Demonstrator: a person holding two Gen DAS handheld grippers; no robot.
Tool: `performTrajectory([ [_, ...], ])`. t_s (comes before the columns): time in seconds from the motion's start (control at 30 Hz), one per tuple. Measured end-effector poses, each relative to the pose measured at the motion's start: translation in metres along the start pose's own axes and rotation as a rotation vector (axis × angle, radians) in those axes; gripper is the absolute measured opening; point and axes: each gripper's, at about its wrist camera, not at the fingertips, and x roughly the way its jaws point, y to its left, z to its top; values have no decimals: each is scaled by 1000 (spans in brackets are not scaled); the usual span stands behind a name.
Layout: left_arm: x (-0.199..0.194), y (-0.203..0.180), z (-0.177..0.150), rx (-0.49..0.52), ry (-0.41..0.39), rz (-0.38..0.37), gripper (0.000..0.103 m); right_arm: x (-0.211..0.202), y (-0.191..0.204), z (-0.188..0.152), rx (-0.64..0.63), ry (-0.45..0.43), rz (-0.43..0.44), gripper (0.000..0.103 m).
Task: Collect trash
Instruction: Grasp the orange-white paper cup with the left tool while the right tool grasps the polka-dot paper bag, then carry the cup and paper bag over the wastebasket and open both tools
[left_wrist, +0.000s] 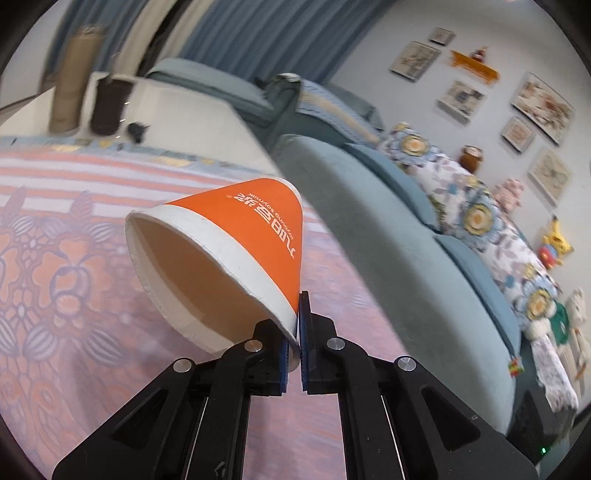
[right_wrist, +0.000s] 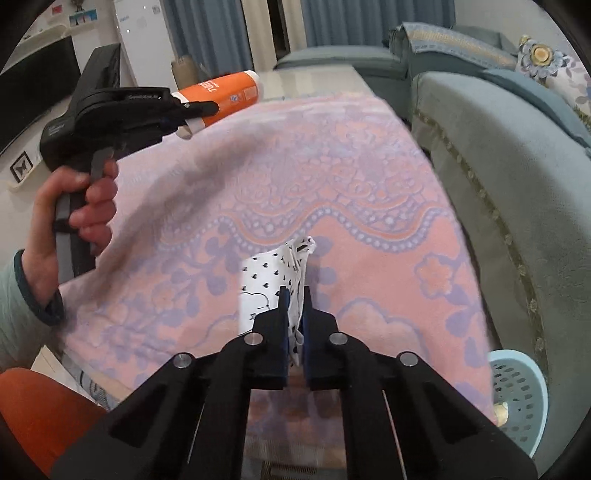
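An orange paper cup (left_wrist: 236, 236) with a white rim hangs tilted above the pink patterned cloth (left_wrist: 74, 258); my left gripper (left_wrist: 295, 332) is shut on its rim, one pad inside and one outside. In the right wrist view the same cup (right_wrist: 221, 96) shows in the left gripper (right_wrist: 192, 114), which a hand (right_wrist: 85, 206) holds at the upper left. My right gripper (right_wrist: 295, 317) is shut on a white wrapper with small black hearts (right_wrist: 273, 273), which rises from the cloth (right_wrist: 332, 184).
A teal sofa (left_wrist: 388, 229) with floral cushions runs along the right. A light blue perforated basket (right_wrist: 517, 391) stands on the floor between cloth and sofa. A tan cylinder (left_wrist: 70, 85) and a dark cylinder (left_wrist: 109, 105) stand on a white surface beyond the cloth.
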Motion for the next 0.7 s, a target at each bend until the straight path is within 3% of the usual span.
performTrajectory([
  [0.17,-23,-68,-10,107,5,-101,3,-42,-12,0,44,-82,-48,3],
  [0.4,-38,-177,-34,258,64,-218,3,-121,-57,-21,156,-190,-184,3],
  [0.7,-3,-291,-87,413,230,-318,3,-186,-138,-71,360,-235,-338,3],
])
